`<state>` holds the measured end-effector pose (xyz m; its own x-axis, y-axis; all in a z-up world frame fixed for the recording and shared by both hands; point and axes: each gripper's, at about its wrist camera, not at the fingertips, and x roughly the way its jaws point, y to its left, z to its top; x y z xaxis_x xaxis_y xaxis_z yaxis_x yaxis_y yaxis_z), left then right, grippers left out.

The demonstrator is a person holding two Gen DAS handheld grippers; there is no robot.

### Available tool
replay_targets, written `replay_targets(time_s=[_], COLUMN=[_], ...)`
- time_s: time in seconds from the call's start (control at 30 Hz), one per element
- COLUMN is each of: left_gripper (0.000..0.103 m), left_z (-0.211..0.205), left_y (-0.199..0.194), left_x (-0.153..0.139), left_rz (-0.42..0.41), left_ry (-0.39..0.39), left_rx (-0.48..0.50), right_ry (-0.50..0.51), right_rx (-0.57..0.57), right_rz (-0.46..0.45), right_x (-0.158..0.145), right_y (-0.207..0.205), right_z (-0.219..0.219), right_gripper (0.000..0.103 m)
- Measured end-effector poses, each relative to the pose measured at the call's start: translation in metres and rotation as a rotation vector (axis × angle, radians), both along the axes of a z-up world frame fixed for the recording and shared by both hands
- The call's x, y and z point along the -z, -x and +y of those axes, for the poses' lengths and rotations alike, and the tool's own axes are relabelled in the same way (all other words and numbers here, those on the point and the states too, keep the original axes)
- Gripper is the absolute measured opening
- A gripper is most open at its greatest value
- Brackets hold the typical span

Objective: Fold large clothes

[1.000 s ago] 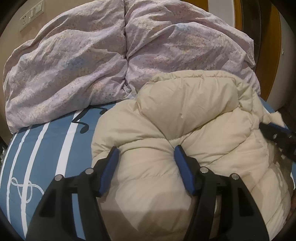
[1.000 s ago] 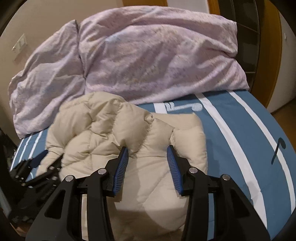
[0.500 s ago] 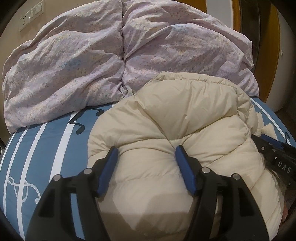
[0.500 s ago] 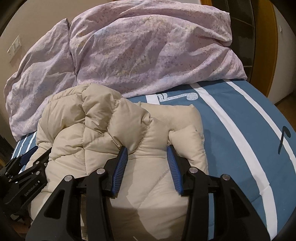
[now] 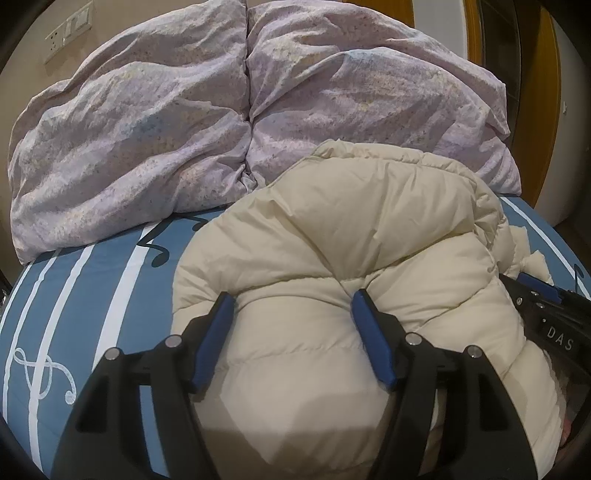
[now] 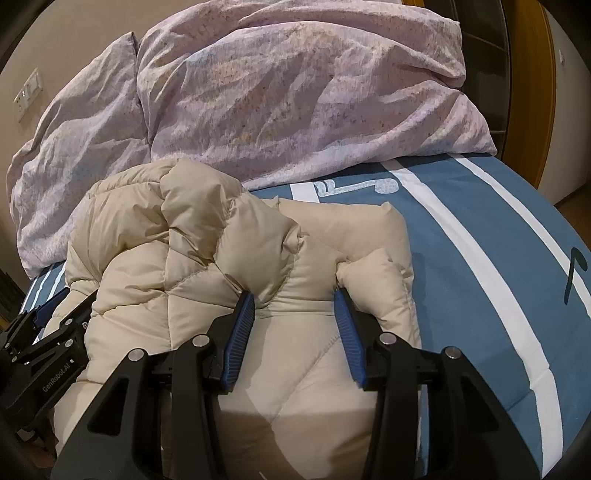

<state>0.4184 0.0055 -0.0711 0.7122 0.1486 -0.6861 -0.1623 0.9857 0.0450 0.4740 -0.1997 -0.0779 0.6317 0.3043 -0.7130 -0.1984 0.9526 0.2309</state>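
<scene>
A cream puffer jacket (image 5: 351,236) lies bunched on the blue striped bed; it also fills the right wrist view (image 6: 207,258). My left gripper (image 5: 291,306) has its blue pads pressed into a thick fold of the jacket's near left part, jaws held wide by the padding. My right gripper (image 6: 295,301) clamps a fold of the jacket's near right part the same way. Each gripper shows at the edge of the other's view: the right one (image 5: 546,314) and the left one (image 6: 48,343).
A crumpled lilac duvet (image 5: 221,122) is heaped along the back of the bed, just behind the jacket. The blue sheet with white stripes (image 6: 480,236) stretches to the right. A wall with a socket (image 5: 68,31) is at the left, a wooden door frame (image 6: 546,92) at the right.
Both grippers have pushed forward with the jacket, bunching it higher and closer to the duvet. The grippers have come nearer to each other.
</scene>
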Motion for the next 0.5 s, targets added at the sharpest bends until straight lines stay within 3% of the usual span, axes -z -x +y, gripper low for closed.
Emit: replay_targets(time_s=[0.5], left_gripper=[0.068], left_z=[-0.0003], left_y=[-0.0009], left_x=[0.0022], left_rz=[0.0], left_ry=[-0.002], left_rx=[-0.003], right_ry=[0.015], right_rx=[0.004], right_rz=[0.009], right_x=[0.0013], right_y=[-0.0015], right_z=[0.0028], right_gripper=[0.047])
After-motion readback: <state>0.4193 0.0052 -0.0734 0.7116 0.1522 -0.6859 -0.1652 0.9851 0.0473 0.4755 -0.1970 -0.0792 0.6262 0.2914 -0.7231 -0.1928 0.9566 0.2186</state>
